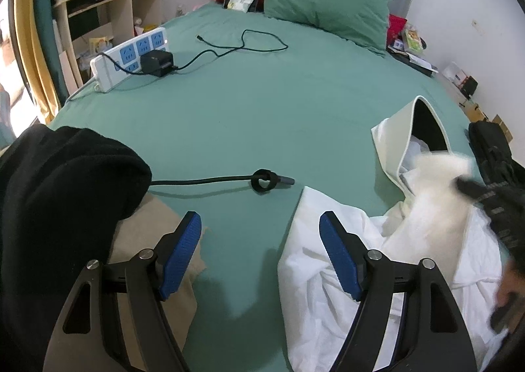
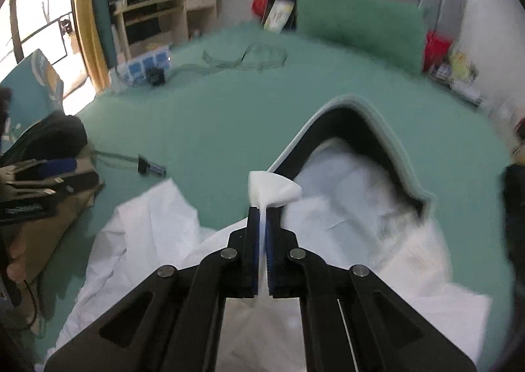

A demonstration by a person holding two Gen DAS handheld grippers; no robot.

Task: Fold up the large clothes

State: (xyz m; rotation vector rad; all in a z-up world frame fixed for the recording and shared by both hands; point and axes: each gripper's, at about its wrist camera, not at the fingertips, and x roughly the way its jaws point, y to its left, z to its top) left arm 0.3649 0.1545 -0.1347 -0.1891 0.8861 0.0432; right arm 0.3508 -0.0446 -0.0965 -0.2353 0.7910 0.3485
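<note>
A crumpled white garment [image 1: 331,280] with a dark-lined hood [image 1: 423,122] lies on the green bed sheet [image 1: 262,102]. My left gripper [image 1: 259,224] hangs open over the sheet at the garment's left edge, nothing between its blue pads. In the right wrist view my right gripper [image 2: 262,211] is shut on a pinched fold of the white garment [image 2: 272,189], lifted just in front of the hood [image 2: 351,129]. In the left wrist view the right gripper [image 1: 469,188] is a dark blur at the right, over the white cloth.
A black cable with a looped strap [image 1: 262,180] lies on the sheet ahead. Black clothing [image 1: 59,181] over a tan cloth [image 1: 154,240] sits at left. A power strip [image 1: 131,56] with a black charger, a green pillow [image 1: 325,1] and a black bag [image 1: 492,145] are farther off.
</note>
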